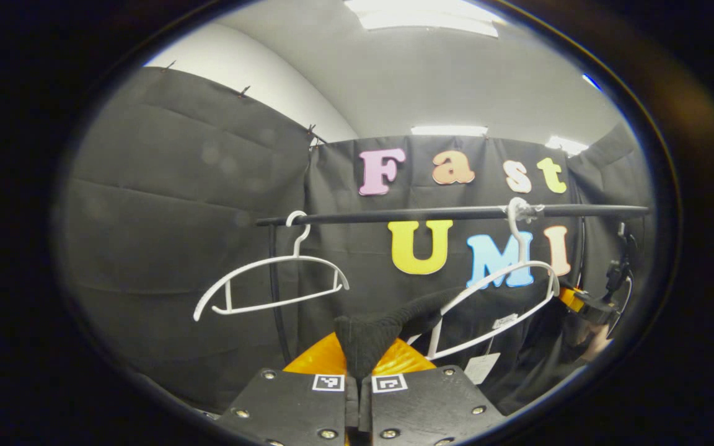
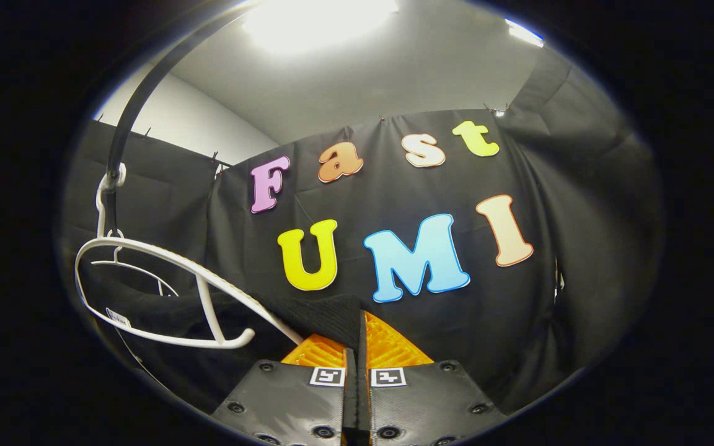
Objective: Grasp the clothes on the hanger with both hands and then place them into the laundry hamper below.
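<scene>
Left gripper [image 1: 357, 365]: we see its fingers clamped together on a bunch of the dark garment [image 1: 369, 337], which rises as a pinched peak between them.

Right gripper [image 2: 357, 356]: clenched too, with an edge of the garment [image 2: 326, 319] caught between both fingers.

Garment position: still on the white hanger [image 1: 493, 297] that hangs from the black rail [image 1: 444, 214]; in the left gripper view the cloth runs from the pinch up to that hanger, and in the right gripper view it drapes below the hanger [image 2: 165, 266] to the left of the fingers.

Other hanger: a second white hanger [image 1: 270, 282] hangs bare further along the rail, well apart from the garment.

Tags: small white tags [image 1: 481, 365] dangle near the cloth under the loaded hanger.

Handling, our judgement: soft, knit-looking, light; it will sag and stretch, not hold shape. Not fragile, not slippery, but it may snag on the hanger's ends.

Hold points, our judgement: the two pinches sit on opposite sides, which suits lifting the cloth off evenly; thick folds are safer than a single edge.

Hamper: below the frames, so we cannot place it.

Risk: the hanger may swing or come off the rail with the cloth.
</scene>
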{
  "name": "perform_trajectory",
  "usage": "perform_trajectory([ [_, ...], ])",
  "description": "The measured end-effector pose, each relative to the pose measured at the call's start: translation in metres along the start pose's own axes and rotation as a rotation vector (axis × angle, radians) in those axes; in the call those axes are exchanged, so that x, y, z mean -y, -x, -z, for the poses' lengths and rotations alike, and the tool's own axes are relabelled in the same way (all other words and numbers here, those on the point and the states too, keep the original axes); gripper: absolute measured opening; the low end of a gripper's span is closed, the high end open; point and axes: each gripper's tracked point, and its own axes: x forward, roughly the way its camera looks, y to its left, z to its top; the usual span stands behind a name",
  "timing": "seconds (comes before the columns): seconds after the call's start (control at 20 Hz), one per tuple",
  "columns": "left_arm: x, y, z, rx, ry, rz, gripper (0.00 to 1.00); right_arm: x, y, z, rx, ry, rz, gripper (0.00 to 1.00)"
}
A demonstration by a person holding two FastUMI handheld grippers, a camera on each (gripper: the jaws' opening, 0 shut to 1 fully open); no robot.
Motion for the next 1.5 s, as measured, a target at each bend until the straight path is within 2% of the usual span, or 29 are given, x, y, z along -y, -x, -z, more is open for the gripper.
perform_trajectory([
  [0.5, 0.000, -0.001, 0.023, -0.047, -0.092, -0.021, 0.01, 0.003, 0.002, 0.028, -0.059, 0.007, -0.025, 0.01],
  [0.85, 0.006, 0.015, 0.052, -0.104, -0.150, -0.055, 0.01, 0.005, 0.016, 0.065, -0.156, -0.021, -0.049, 0.01],
  [1.05, 0.004, 0.019, 0.069, -0.147, -0.112, -0.095, 0.02, 0.002, 0.021, 0.076, -0.178, -0.004, -0.084, 0.01],
  [1.1, 0.001, 0.022, 0.072, -0.156, -0.109, -0.111, 0.00, 0.002, 0.022, 0.079, -0.183, -0.004, -0.095, 0.01],
  [1.4, -0.009, 0.049, 0.110, -0.239, -0.046, -0.208, 0.01, -0.004, 0.036, 0.107, -0.251, -0.012, -0.160, 0.00],
  [1.5, 0.000, 0.059, 0.120, -0.262, -0.026, -0.206, 0.01, -0.004, 0.047, 0.119, -0.285, -0.002, -0.174, 0.00],
])
